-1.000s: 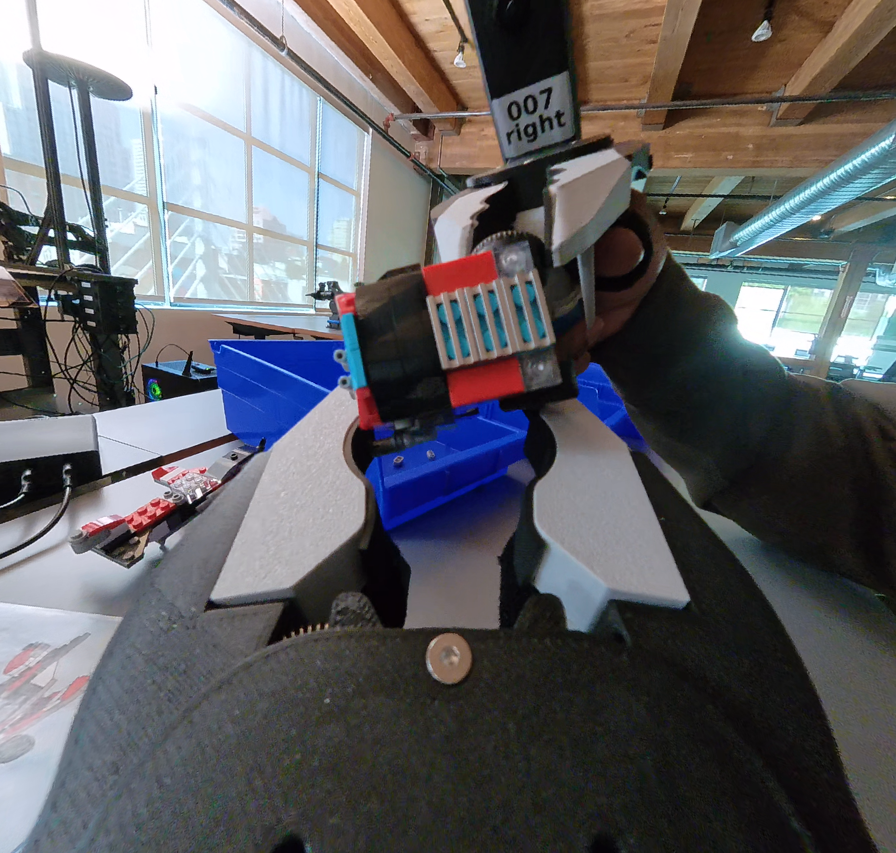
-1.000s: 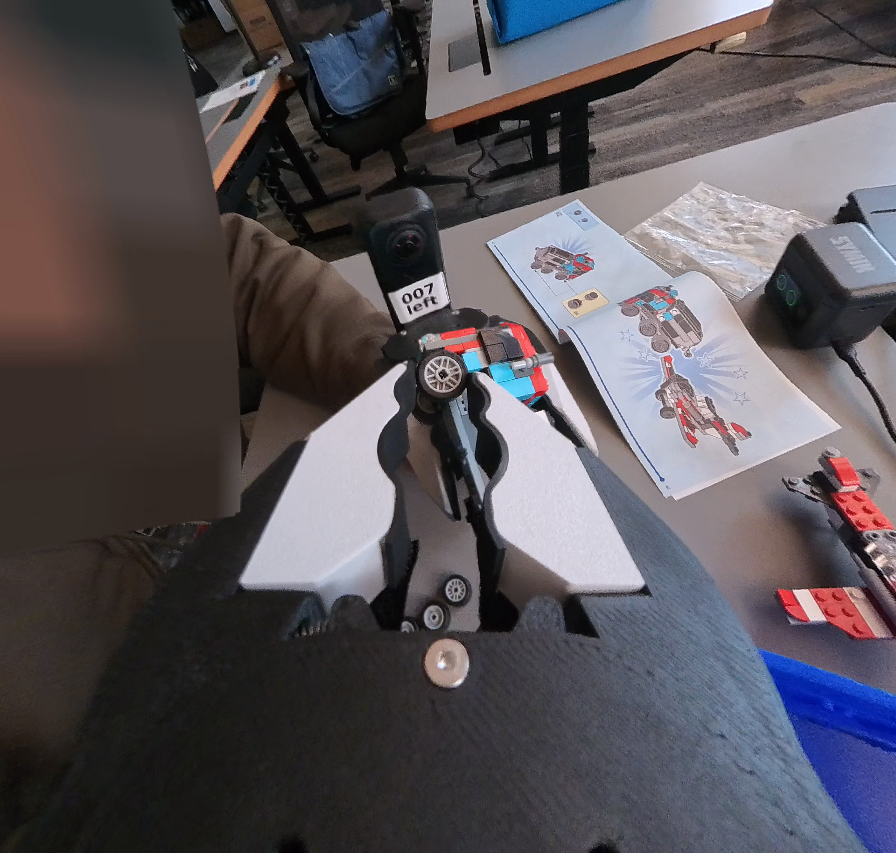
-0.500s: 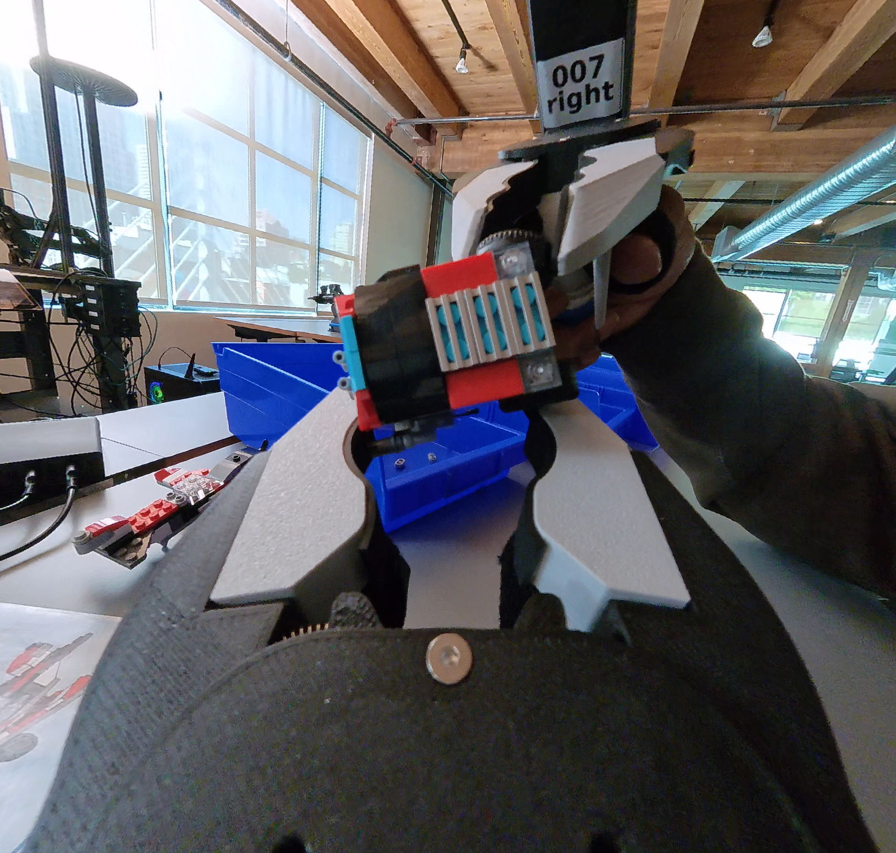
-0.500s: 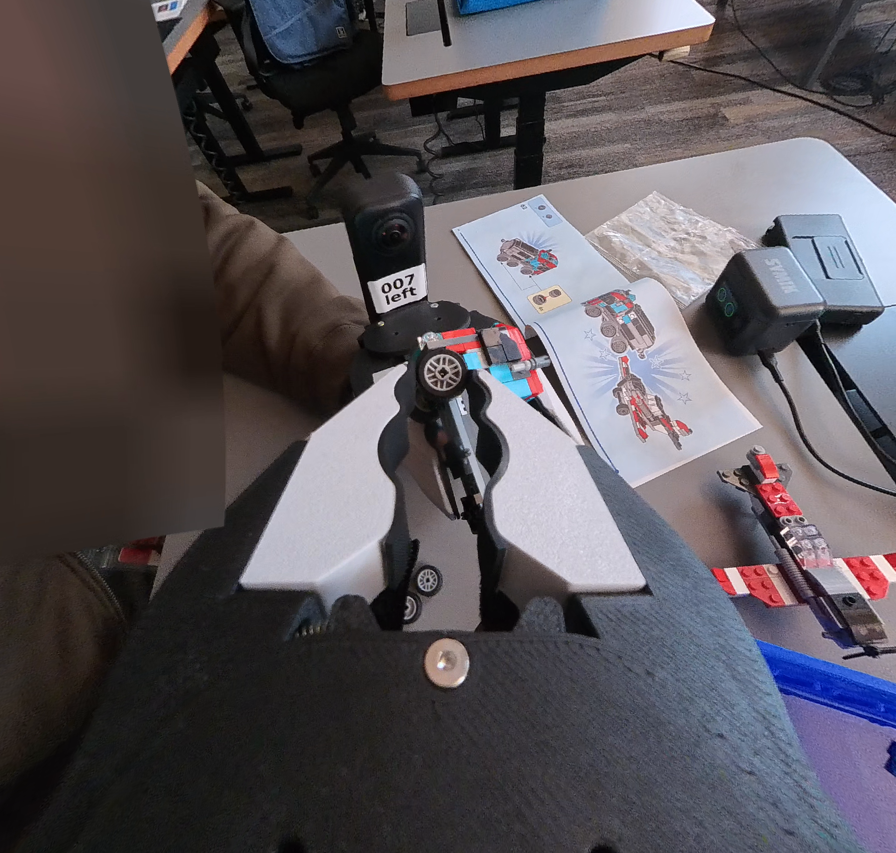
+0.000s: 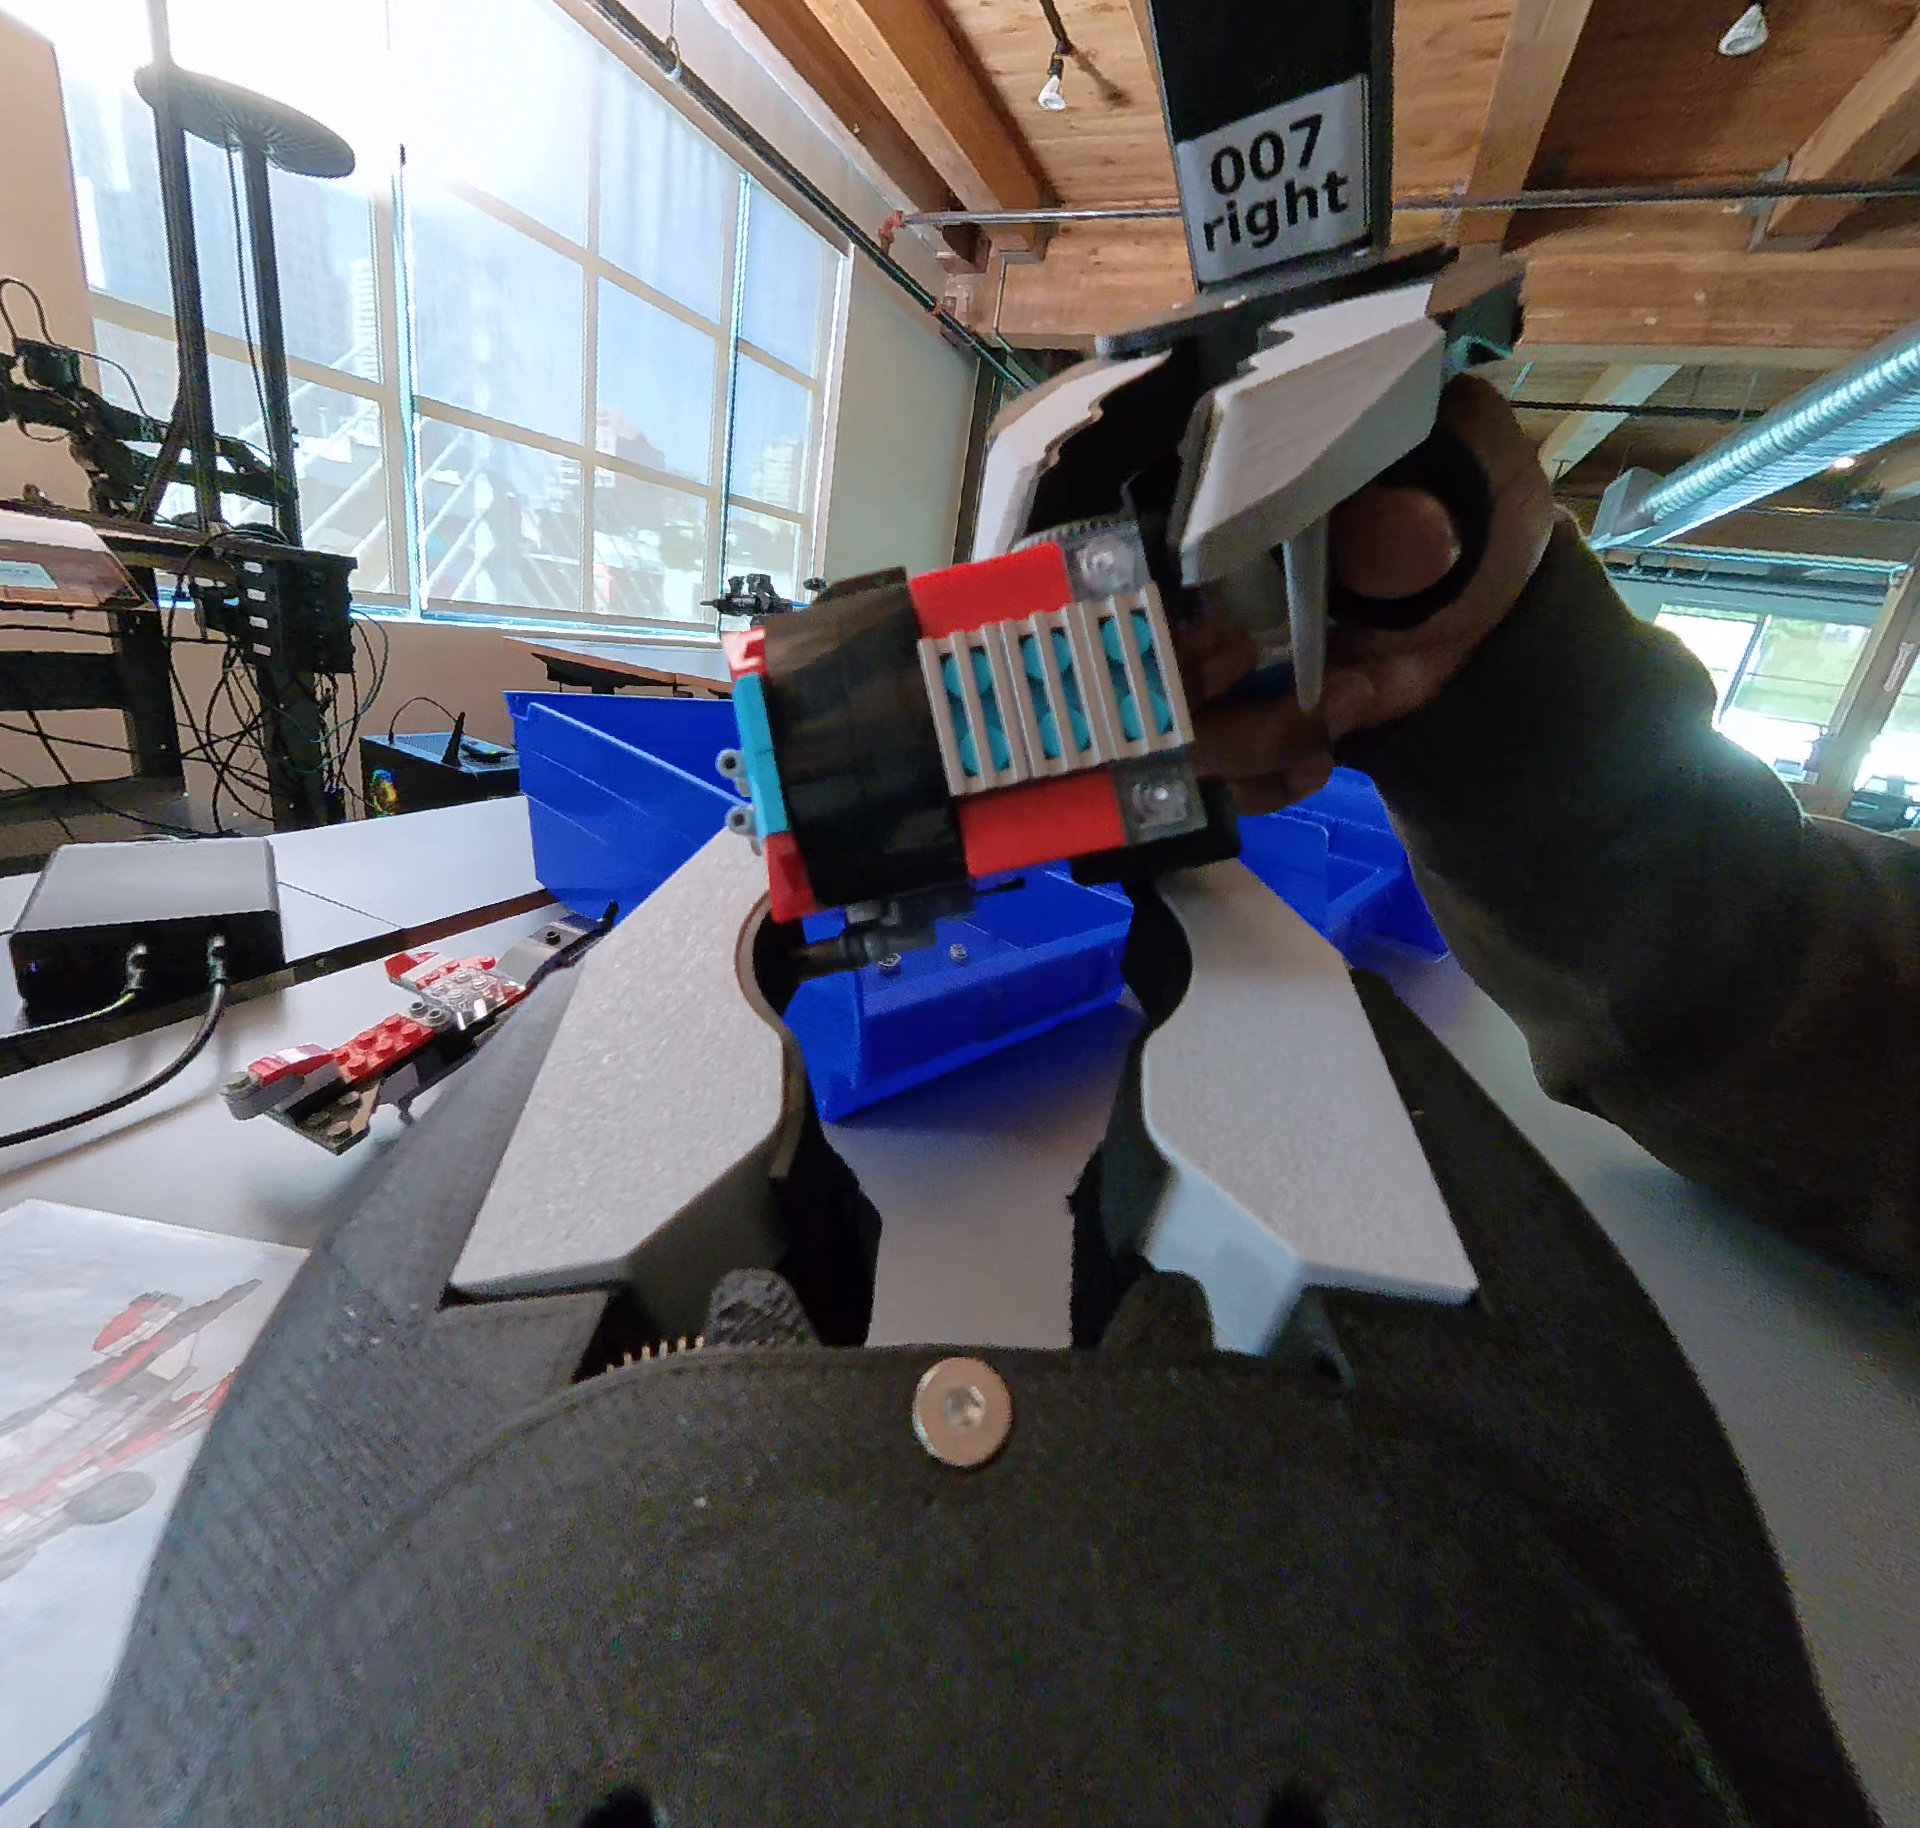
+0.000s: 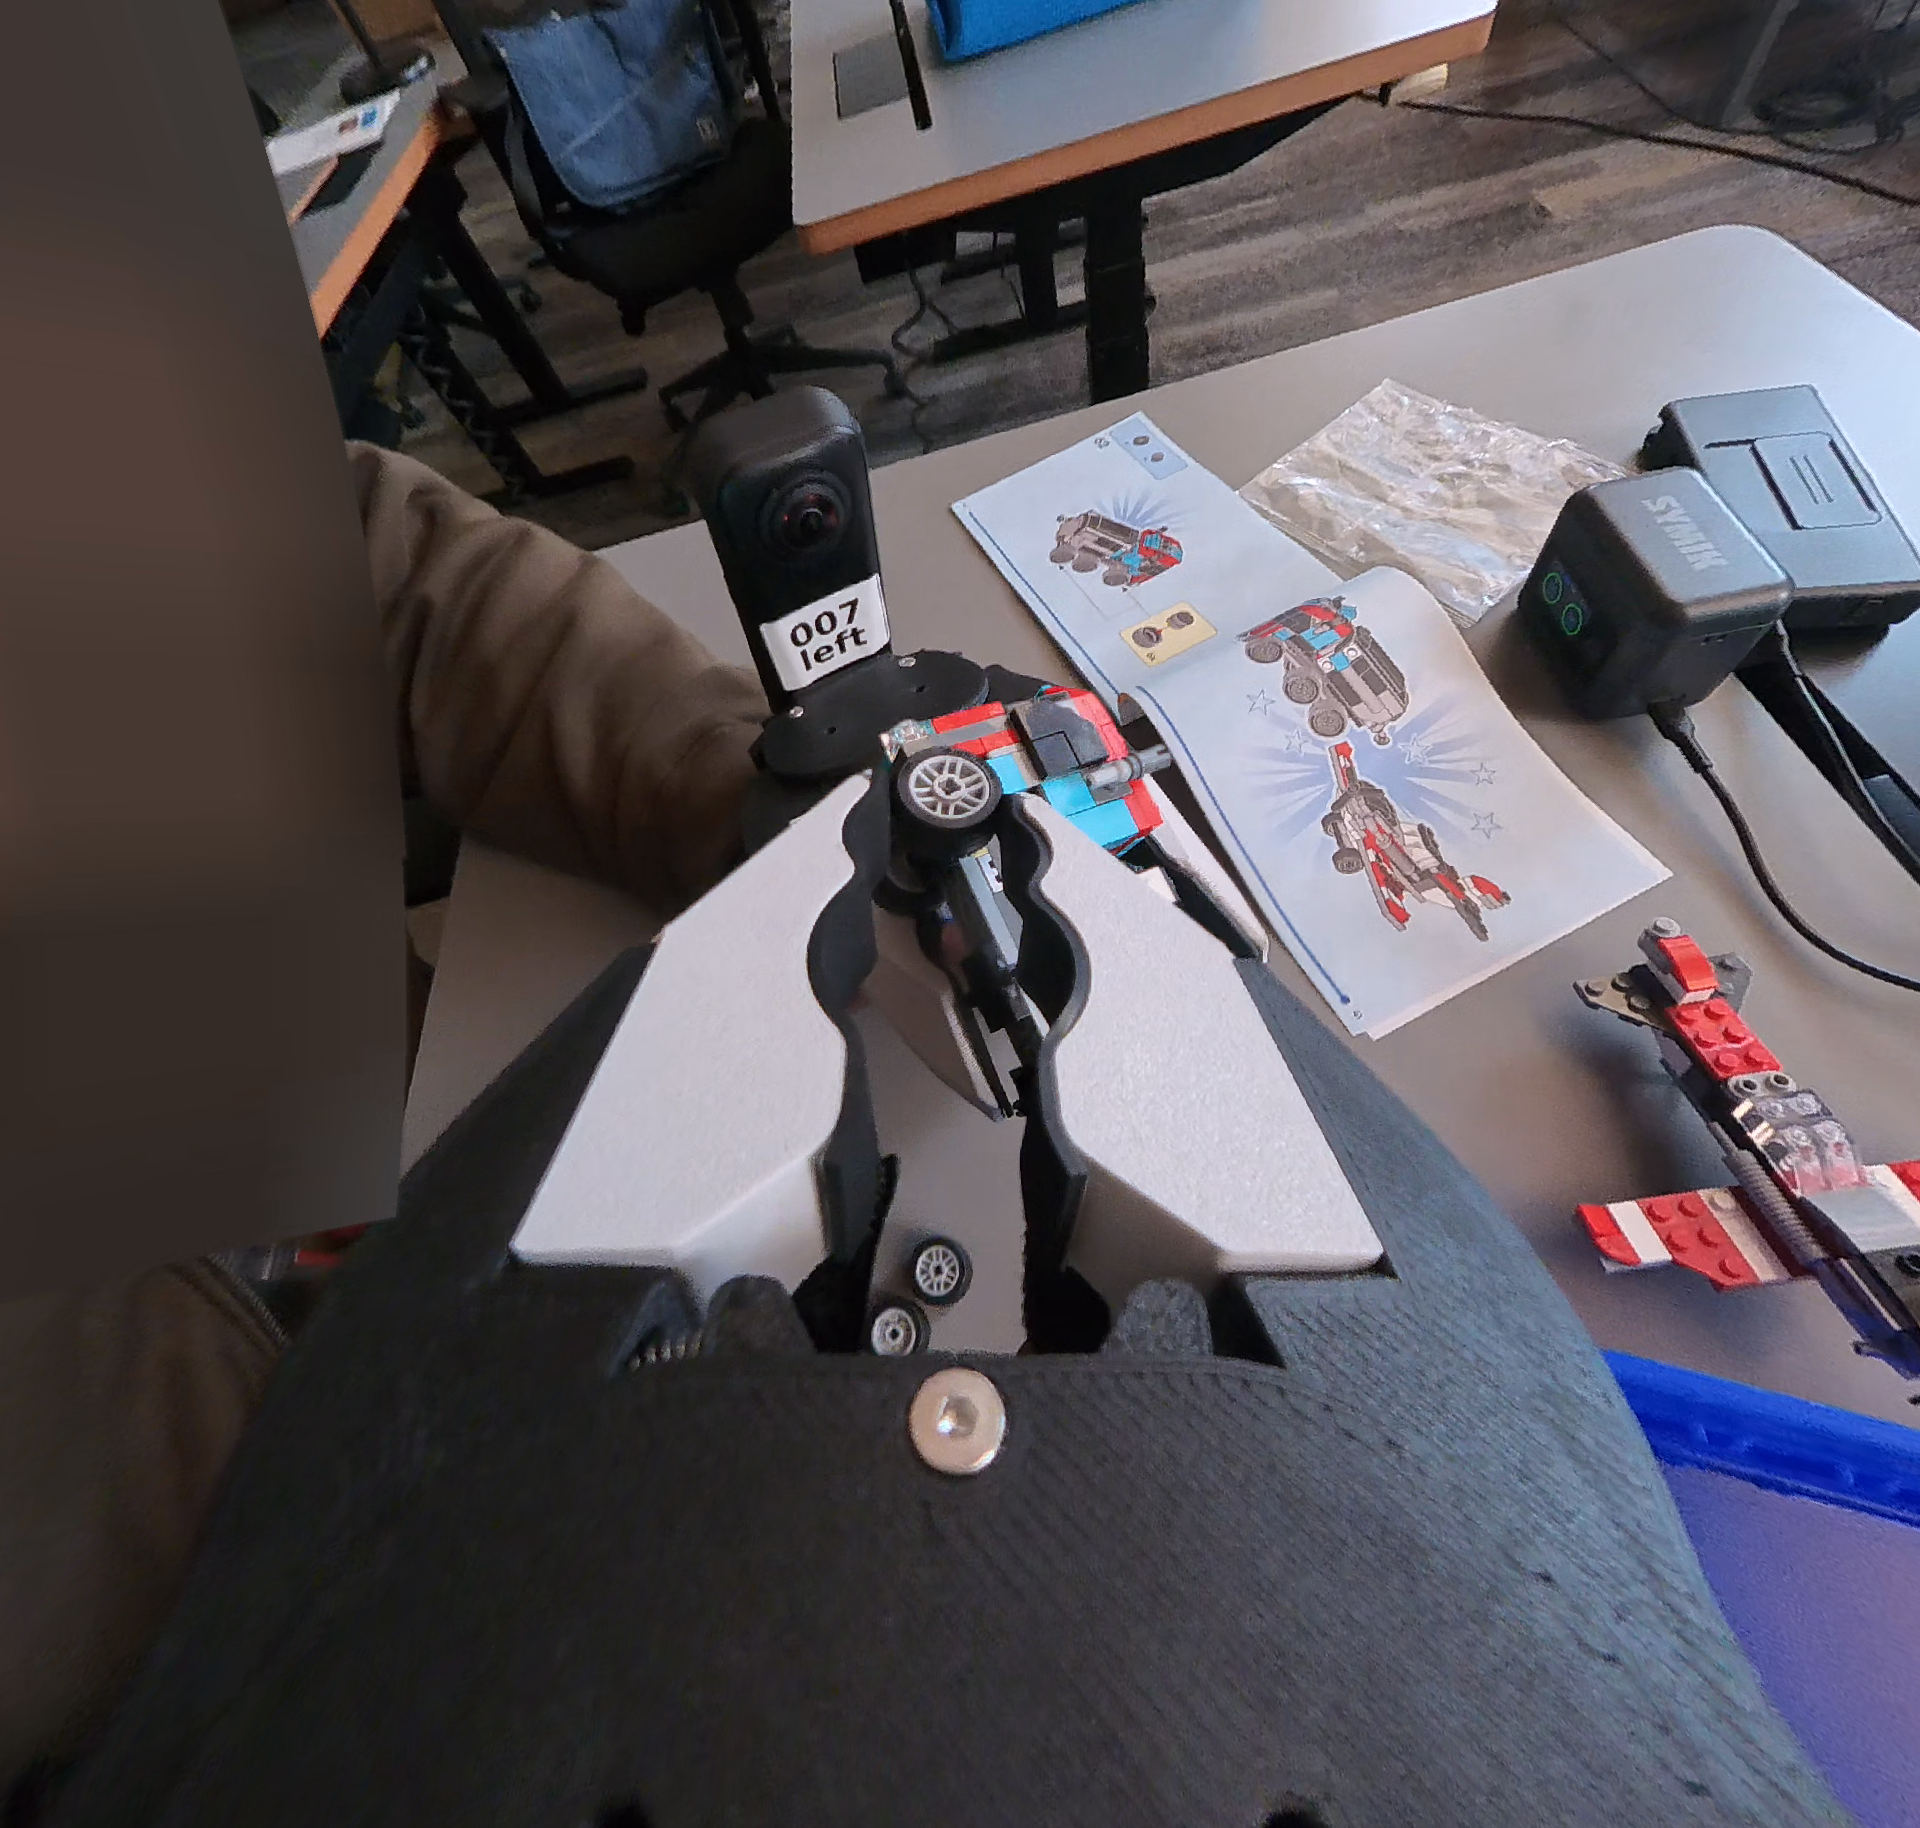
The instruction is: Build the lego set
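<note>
Our left gripper [image 5: 961,931] stands wide, and its two grey fingers [image 5: 665,1030] clamp the toy brick truck [image 5: 966,739] from either side, holding it up in the air above the table [image 5: 1621,1290]; the truck's grey grille, red blocks and black cab face our left camera. Our right gripper [image 6: 951,812] is closed to a narrow gap, its black pads pressed on a small wheel [image 6: 948,786] with a grey spoked hub and a black tyre, and that wheel sits right against the side of the truck, near its front end. From the left view we see the right gripper coming in from above and behind the truck, with a hand [image 5: 1382,635] in a dark sleeve on its handle. Below our right gripper two more loose wheels [image 6: 925,1295] lie on the table. Just beyond the truck an open instruction booklet [image 6: 1340,739] lies flat, with a crumpled clear bag [image 6: 1423,490] past it and two dark boxes [image 6: 1683,583] with cables to the right. A red, white and grey brick model [image 6: 1766,1155] lies on the table at the right, and a blue bin [image 5: 935,1009] stands behind the truck in the left view.
</note>
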